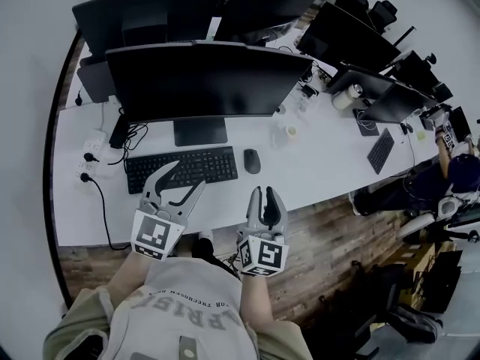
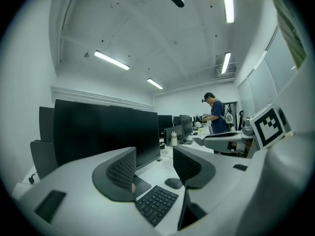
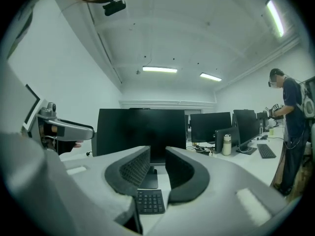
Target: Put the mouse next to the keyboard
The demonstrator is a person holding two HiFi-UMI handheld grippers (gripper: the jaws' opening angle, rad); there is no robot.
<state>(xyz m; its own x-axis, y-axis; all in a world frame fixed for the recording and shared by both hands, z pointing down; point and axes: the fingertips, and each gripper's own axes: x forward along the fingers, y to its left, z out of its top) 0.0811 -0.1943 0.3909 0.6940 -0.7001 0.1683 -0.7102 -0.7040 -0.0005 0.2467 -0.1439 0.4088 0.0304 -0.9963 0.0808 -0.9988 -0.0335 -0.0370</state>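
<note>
The mouse (image 1: 252,160) lies on the white table (image 1: 322,163), just beside the right end of the keyboard (image 1: 181,168), back from the table's near edge. It looks light, rigid and smooth-domed, so probably slippery; it is best pinched low across its two long sides. The left hand-held gripper (image 1: 186,175) stands half-spread and empty, and the right hand-held gripper (image 1: 264,193) is narrowed, holding nothing.

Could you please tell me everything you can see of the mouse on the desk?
The mouse is a small, dark, rounded oval that looks like matte plastic; no cable shows. It lies flat on the white desk, just right of the black keyboard with a narrow gap between them, in front of the monitor. Only the desk touches it.
</note>
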